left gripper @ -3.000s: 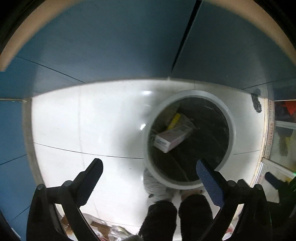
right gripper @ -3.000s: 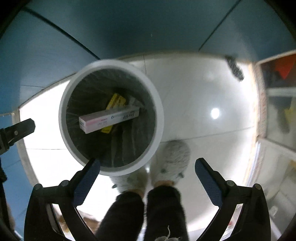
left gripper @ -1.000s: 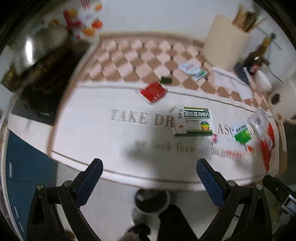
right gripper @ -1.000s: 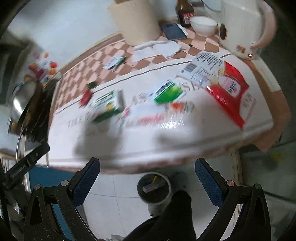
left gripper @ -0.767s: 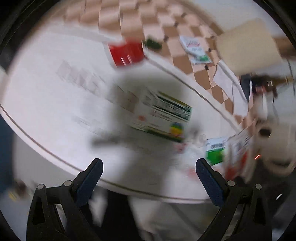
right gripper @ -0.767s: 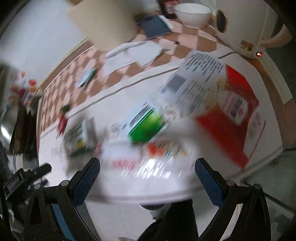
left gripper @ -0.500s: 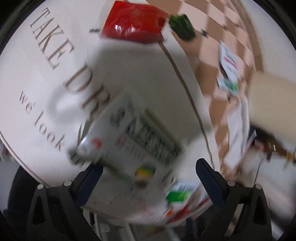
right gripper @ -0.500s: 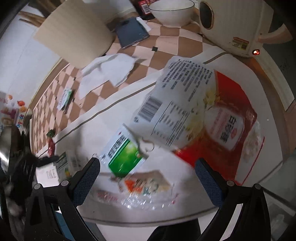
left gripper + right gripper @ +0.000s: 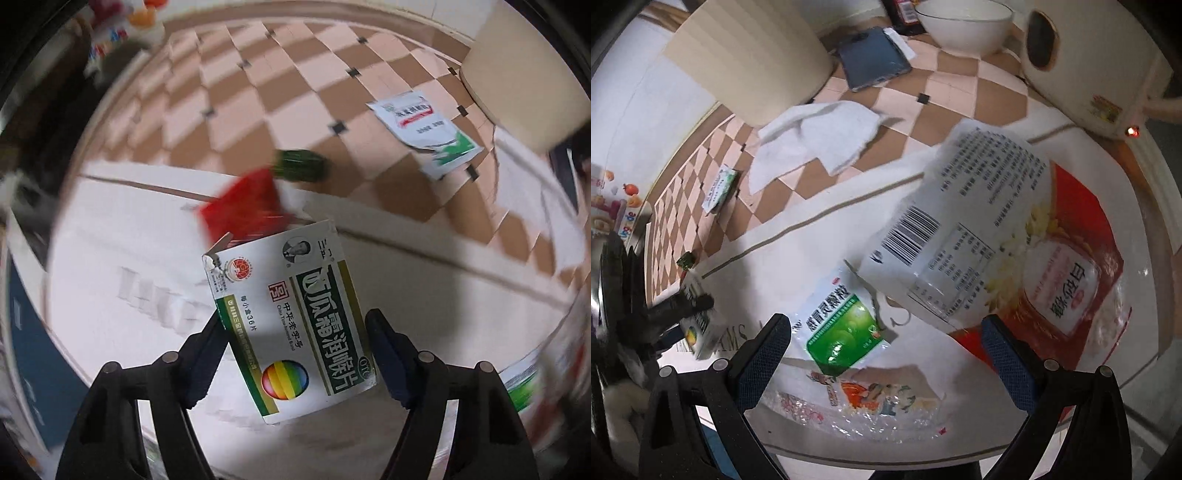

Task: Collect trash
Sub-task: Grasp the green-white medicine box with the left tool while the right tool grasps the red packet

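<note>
A white and green medicine box (image 9: 314,295) sits between the fingers of my left gripper (image 9: 294,326). Its jaws are closing and both pads touch the box's long sides. The box looks sharp while the table behind it is blurred. Just beyond it lie a red packet (image 9: 243,210) and a small dark green wrapper (image 9: 301,166). My right gripper (image 9: 884,325) hangs open over a green and white sachet (image 9: 842,325), a large red and white bag (image 9: 979,229) and a clear printed wrapper (image 9: 871,406). The same box (image 9: 698,325) shows at the far left of the right wrist view.
On the checked cloth further back are a white and green sachet (image 9: 424,125), a white rag (image 9: 812,140), a beige round container (image 9: 750,62), a dark flat device (image 9: 873,62), a white bowl (image 9: 964,22) and a cream kettle (image 9: 1089,62). The table edge runs along the near side.
My left gripper came down over the medicine box and its jaws narrowed onto it. My right gripper dropped closer to the green sachet and the large bag, still open.
</note>
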A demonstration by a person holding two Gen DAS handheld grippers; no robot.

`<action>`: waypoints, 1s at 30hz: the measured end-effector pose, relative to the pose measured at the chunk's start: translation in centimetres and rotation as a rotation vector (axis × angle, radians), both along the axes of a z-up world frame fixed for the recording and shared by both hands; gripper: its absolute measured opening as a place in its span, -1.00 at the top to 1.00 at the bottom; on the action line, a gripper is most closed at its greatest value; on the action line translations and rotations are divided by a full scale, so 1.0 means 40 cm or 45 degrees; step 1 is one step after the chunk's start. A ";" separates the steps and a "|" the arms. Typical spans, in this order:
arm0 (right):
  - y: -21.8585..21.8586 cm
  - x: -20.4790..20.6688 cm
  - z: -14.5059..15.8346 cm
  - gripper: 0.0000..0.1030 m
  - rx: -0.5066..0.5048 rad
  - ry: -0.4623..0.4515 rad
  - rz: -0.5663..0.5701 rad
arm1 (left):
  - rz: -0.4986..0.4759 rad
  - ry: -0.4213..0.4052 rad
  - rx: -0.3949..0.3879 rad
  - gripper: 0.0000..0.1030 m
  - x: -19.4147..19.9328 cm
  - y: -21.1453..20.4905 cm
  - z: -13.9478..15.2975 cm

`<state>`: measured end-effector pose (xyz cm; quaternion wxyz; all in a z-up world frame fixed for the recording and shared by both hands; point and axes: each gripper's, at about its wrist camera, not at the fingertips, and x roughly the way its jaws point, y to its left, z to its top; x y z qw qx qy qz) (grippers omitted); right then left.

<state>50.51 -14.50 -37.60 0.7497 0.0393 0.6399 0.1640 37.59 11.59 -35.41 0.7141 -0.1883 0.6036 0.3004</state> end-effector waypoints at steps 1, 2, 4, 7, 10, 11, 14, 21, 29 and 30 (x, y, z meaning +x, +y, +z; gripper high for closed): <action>0.005 0.001 0.003 -1.00 0.006 0.000 0.010 | -0.018 0.008 0.039 -0.39 -0.024 0.003 0.009; 0.013 0.003 0.005 -1.00 0.016 0.004 0.022 | -0.033 0.022 0.093 -0.39 -0.061 0.008 0.019; 0.039 0.002 0.007 -1.00 0.072 0.029 0.056 | -0.027 0.050 0.145 -0.39 -0.127 0.029 0.023; 0.127 -0.007 0.004 -1.00 0.137 0.075 0.158 | 0.051 0.090 0.152 -0.39 -0.208 0.079 0.006; 0.251 -0.020 0.000 -1.00 0.187 0.094 0.275 | 0.212 0.075 -0.014 -0.50 -0.271 0.151 -0.043; 0.299 -0.022 -0.002 -1.00 0.210 0.100 0.310 | 0.283 0.009 -0.044 -0.52 -0.294 0.169 -0.043; 0.450 -0.032 -0.012 -0.88 0.254 0.112 0.410 | 0.416 -0.089 -0.127 -0.29 -0.327 0.205 -0.047; 0.782 -0.109 -0.060 -0.47 0.133 -0.025 0.708 | 0.312 -0.038 0.119 -0.25 -0.321 0.209 -0.025; 0.906 -0.245 -0.055 0.71 -0.173 -0.416 0.937 | 0.228 -0.073 0.198 -0.25 -0.349 0.245 -0.002; 0.895 -0.258 -0.041 0.75 -0.170 -0.418 0.928 | 0.208 -0.088 0.207 -0.25 -0.363 0.268 0.006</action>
